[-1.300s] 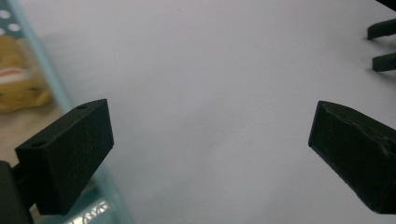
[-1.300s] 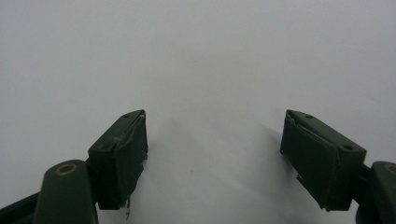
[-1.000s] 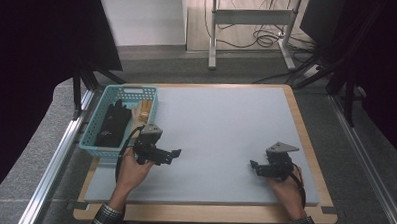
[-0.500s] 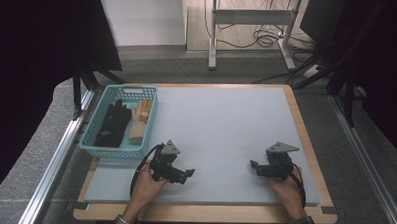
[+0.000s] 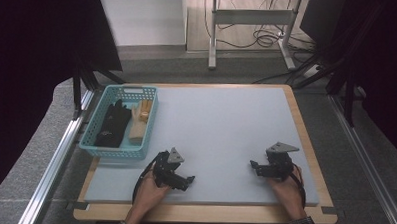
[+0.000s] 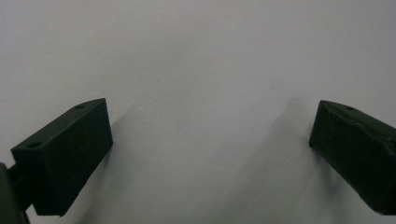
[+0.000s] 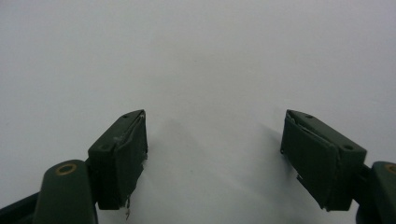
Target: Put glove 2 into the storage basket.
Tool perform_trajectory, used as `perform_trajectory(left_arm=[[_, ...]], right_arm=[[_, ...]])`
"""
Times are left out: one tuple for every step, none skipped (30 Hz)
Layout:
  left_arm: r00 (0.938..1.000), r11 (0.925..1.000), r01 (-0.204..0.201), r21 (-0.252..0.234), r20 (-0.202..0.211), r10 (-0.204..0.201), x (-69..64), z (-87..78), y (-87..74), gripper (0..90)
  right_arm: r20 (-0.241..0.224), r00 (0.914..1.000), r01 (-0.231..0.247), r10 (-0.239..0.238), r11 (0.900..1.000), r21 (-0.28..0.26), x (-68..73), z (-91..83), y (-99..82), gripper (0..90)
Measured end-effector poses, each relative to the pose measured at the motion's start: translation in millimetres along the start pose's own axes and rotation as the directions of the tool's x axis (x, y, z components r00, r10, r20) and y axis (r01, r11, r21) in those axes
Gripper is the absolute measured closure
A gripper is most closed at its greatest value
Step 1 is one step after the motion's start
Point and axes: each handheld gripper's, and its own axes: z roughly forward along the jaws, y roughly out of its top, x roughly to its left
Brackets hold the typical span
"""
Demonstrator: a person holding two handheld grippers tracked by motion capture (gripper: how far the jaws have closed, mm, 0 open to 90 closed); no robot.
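While both grippers rest low on the bench [image 5: 226, 128], left gripper [image 5: 186, 181] at 7 o'clock, right gripper [image 5: 254, 168] at 5, fingers spread wide, empty; gloves [image 5: 113, 124] lie in the teal basket [image 5: 119, 150] at 10; likely next: reach there; pale grey mat, dark curtains around.

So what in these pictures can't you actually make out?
- High view: the black fabric item in the light-blue plastic basket is too dark and small to identify.
- High view: the pale tan object beside it is too small to name.
- Left gripper view and right gripper view: beyond the open jaws there is just the plain grey mat, so the basket's position cannot be judged from them.
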Motion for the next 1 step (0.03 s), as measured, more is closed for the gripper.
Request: perform_trajectory(left_arm=[[1.0, 1.0, 0.0, 0.001, -0.001, 0.0, -0.2, 0.1, 0.1, 0.0]], right_arm=[[0.0, 1.0, 0.0, 0.0, 1.0, 0.0, 0.1, 0.1, 0.0, 22.2]])
